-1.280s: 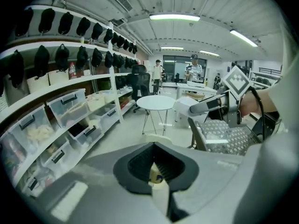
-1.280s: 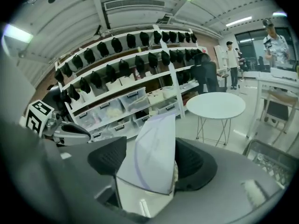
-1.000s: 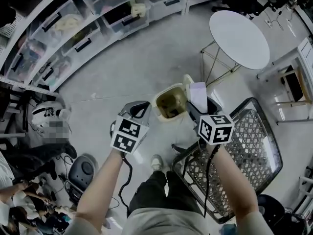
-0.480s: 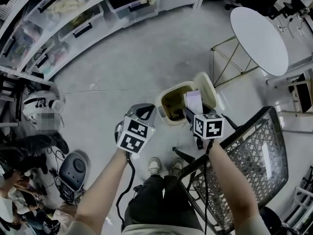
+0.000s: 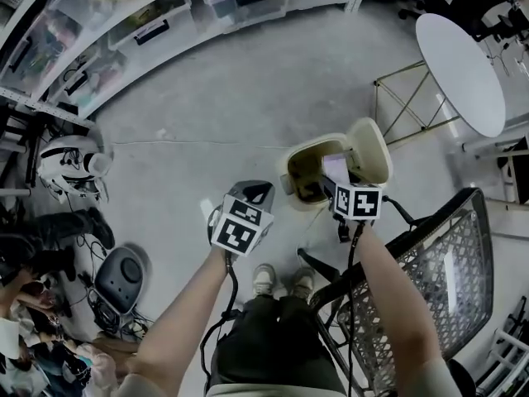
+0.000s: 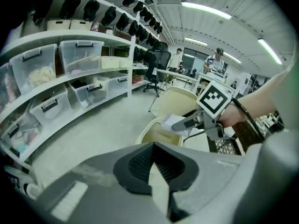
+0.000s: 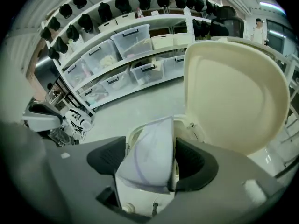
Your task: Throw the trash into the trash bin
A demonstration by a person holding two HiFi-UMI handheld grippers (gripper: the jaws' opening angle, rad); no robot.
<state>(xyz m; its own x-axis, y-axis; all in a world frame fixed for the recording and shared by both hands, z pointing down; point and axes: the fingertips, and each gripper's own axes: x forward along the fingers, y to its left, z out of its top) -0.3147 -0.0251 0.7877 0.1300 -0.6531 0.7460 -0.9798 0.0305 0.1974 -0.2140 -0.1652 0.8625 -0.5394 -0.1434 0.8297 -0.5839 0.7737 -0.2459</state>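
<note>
Here we look steeply down at a grey floor (image 5: pixel 215 98). Our right gripper (image 5: pixel 333 185) reaches out over a cream trash bin (image 5: pixel 291 179) that stands on the floor just ahead of our shoes (image 5: pixel 264 278). The bin's lid (image 5: pixel 370 150) is swung up and open on its right side.

In the right gripper view, the jaws are closed on the trash (image 7: pixel 150 155), a pale, thin, folded sheet that stands up between the black pads. The bin's open mouth lies right below it, so the sheet is held over the opening and is not inside.

Our left gripper (image 5: pixel 252 193) hovers to the left of the bin, near it but not touching. In the left gripper view its jaws are brought together with the tips meeting and nothing between them. Beyond them we see the bin and the right gripper holding the sheet above it.

A wire-mesh cart (image 5: pixel 438 263) stands close on our right. A round white table (image 5: pixel 459 60) sits farther off at the upper right. Shelves (image 5: pixel 124 56) of clear storage boxes (image 5: pixel 157 23) curve along the far edge of the floor.
</note>
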